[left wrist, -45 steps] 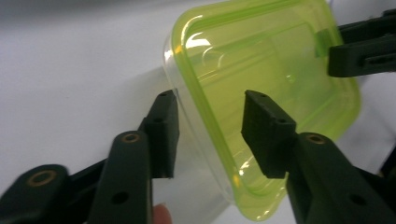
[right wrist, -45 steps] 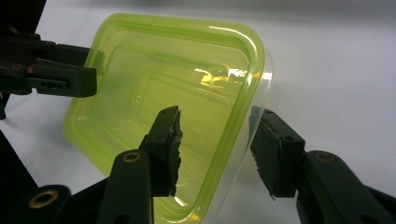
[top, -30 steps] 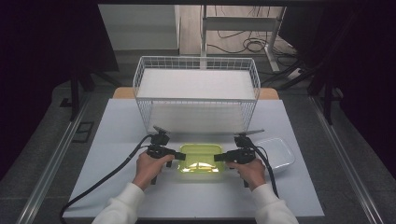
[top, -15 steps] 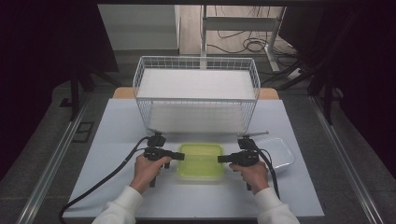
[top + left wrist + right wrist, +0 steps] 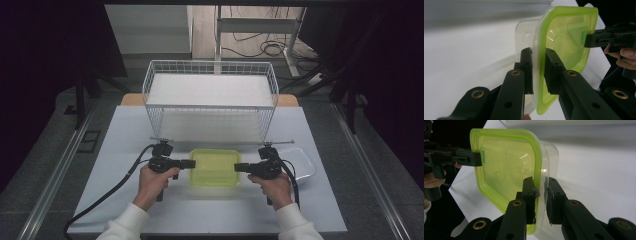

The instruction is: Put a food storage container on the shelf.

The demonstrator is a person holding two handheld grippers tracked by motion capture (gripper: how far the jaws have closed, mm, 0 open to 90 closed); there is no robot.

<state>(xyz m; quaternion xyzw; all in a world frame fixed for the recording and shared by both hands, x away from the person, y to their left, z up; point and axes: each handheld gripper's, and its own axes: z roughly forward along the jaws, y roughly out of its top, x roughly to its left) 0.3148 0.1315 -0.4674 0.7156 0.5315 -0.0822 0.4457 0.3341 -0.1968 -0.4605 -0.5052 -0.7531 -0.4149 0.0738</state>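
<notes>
**Both grippers closing on the green-lidded box**

Jaws on both sides have just been closing. Now the left gripper (image 5: 191, 163) is pinching one rim of the clear plastic box with the translucent green lid (image 5: 215, 167), and the right gripper (image 5: 238, 167) is clamping the opposite rim. Beyond them, a white wire basket (image 5: 210, 100) is standing on the table (image 5: 125, 135).

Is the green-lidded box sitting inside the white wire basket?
No, the green-lidded box is in front of the wire basket, gripped at its two ends by the left gripper and right gripper.
</notes>
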